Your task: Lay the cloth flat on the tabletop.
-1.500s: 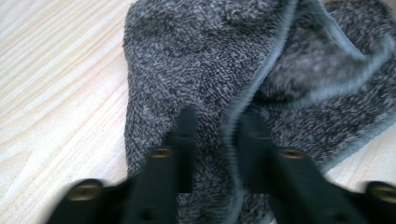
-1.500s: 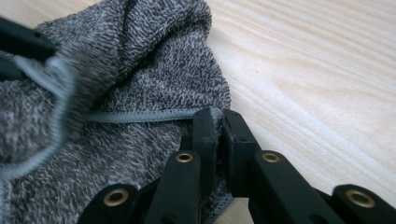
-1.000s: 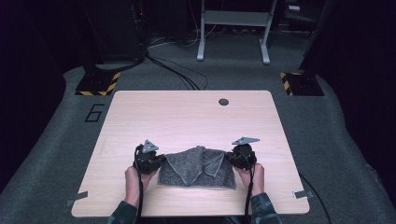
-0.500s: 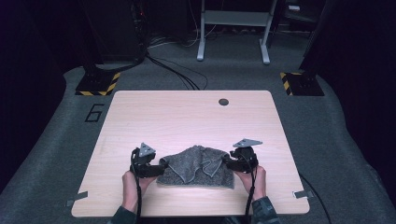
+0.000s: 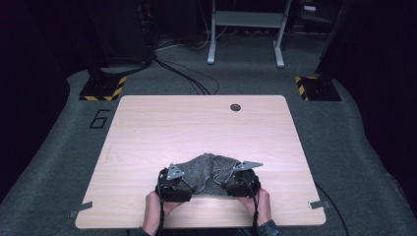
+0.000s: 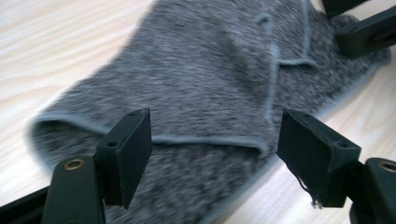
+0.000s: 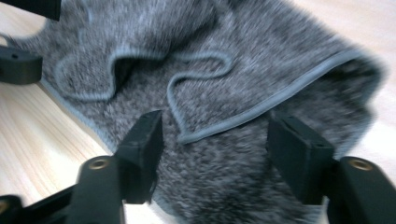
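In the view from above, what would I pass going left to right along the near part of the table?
Bare pale wooden tabletop → left black two-jaw gripper → crumpled grey fuzzy cloth → right black two-jaw gripper → bare tabletop again.

surface: wooden table | on it: crumpled grey cloth, near edge

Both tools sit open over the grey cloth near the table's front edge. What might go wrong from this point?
1. The grey cloth lies in loose overlapping folds; a closing left tool may pinch several layers instead of one hem.
2. The right tool straddles a curled hem, so its grip might land unevenly.
3. The cloth sits close to the table front edge; a pull toward the person might drag it off.
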`<state>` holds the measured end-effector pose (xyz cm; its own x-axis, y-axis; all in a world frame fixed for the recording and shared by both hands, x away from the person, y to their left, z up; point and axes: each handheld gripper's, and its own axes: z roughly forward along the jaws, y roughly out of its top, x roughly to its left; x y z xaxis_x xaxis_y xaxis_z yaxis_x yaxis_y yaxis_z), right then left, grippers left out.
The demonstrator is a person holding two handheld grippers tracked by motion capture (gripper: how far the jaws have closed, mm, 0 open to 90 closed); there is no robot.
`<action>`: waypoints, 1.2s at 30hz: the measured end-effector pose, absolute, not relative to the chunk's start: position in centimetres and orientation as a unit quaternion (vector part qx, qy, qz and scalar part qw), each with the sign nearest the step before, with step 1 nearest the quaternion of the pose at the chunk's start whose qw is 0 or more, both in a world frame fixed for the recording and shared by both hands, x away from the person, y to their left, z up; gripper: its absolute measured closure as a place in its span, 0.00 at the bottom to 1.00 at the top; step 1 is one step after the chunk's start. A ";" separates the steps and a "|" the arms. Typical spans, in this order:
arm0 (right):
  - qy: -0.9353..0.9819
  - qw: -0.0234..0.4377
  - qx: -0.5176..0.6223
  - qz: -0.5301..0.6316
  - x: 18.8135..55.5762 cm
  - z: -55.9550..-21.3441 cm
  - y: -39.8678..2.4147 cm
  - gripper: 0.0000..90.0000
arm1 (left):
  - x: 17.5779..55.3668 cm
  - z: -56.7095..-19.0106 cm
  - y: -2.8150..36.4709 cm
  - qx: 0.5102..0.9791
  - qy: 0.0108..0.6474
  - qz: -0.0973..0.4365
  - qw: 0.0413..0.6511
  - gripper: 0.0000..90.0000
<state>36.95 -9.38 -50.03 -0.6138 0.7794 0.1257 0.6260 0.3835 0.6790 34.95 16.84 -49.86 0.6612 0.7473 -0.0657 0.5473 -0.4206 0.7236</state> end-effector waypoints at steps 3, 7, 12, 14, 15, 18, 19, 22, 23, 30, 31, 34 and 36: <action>0.833 0.121 0.422 0.337 36.9 -50.6 -8.1 0.36 | 35.0 -50.4 15.8 0.844 0.380 0.137 0.353 0.29; 0.838 0.132 0.421 0.322 37.4 -50.9 -7.4 0.48 | 35.0 -50.6 15.4 0.853 0.372 0.140 0.338 0.39; 0.841 0.134 0.418 0.315 37.6 -50.9 -7.3 0.67 | 35.1 -50.8 15.7 0.855 0.371 0.134 0.337 0.57; 0.842 0.138 0.414 0.316 37.7 -50.9 -7.5 0.80 | 35.2 -50.9 15.9 0.855 0.370 0.134 0.338 0.69; 0.841 0.136 0.417 0.318 37.7 -50.9 -7.5 0.83 | 35.2 -51.0 16.0 0.851 0.371 0.135 0.347 0.73; 0.841 0.137 0.414 0.320 37.7 -50.8 -7.6 0.88 | 35.2 -50.7 16.2 0.851 0.367 0.135 0.350 0.80; 0.840 0.142 0.413 0.322 37.7 -50.7 -7.8 0.92 | 35.2 -50.7 16.3 0.848 0.369 0.136 0.355 0.81; 0.835 0.144 0.420 0.325 37.7 -50.5 -7.9 0.94 | 35.3 -50.3 16.9 0.846 0.370 0.138 0.358 0.84; 0.836 0.146 0.416 0.327 37.7 -50.5 -8.1 0.94 | 35.4 -50.2 17.1 0.841 0.376 0.139 0.363 0.84; 0.820 0.155 0.429 0.346 37.8 -49.3 -9.8 0.97 | 36.5 -49.3 19.6 0.821 0.399 0.150 0.380 0.95; 0.817 0.157 0.429 0.351 37.8 -49.2 -10.0 0.97 | 36.6 -49.3 19.9 0.817 0.403 0.150 0.384 0.95; 0.816 0.159 0.426 0.358 37.7 -48.7 -10.7 0.97 | 36.8 -49.0 20.5 0.813 0.410 0.146 0.387 0.96; 0.810 0.157 0.429 0.366 37.6 -48.3 -11.3 0.97 | 36.9 -48.9 20.9 0.805 0.417 0.142 0.396 0.96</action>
<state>37.64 -11.26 -48.28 -0.5823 0.8108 0.0599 0.5807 0.3631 0.7287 36.86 20.89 -48.91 0.6114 0.7848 -0.1016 0.5593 -0.3378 0.7570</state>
